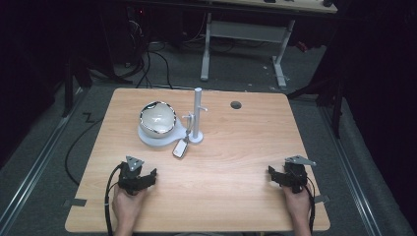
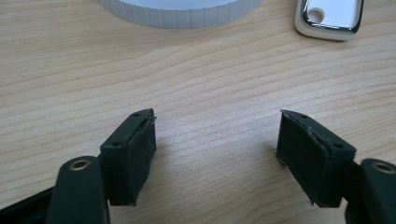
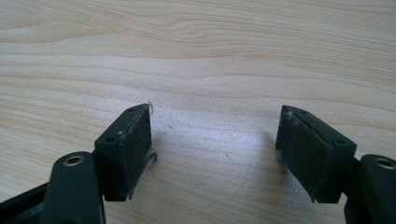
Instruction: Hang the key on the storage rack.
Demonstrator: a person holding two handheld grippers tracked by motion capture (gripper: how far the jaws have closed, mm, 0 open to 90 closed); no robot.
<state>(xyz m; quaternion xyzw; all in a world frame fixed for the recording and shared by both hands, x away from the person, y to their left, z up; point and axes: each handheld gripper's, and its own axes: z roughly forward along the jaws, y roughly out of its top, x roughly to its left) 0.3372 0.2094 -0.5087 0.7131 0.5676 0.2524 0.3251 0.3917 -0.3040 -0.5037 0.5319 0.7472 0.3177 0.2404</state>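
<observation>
Nothing looks begun yet. The left gripper [image 1: 139, 176] rests near the worktop's [image 1: 236, 147] front left corner, jaws spread and empty; the right gripper [image 1: 285, 176] sits near the front right corner, likewise spread. The key fob [image 1: 180, 148] lies untouched towards the left-centre, just beside the white stand [image 1: 196, 115] and bowl [image 1: 157, 119]. All handling remains ahead.

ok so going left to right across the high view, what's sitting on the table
left tool → white bowl on its round base → small white fob → white upright stand → hole in the tabletop → right tool
</observation>
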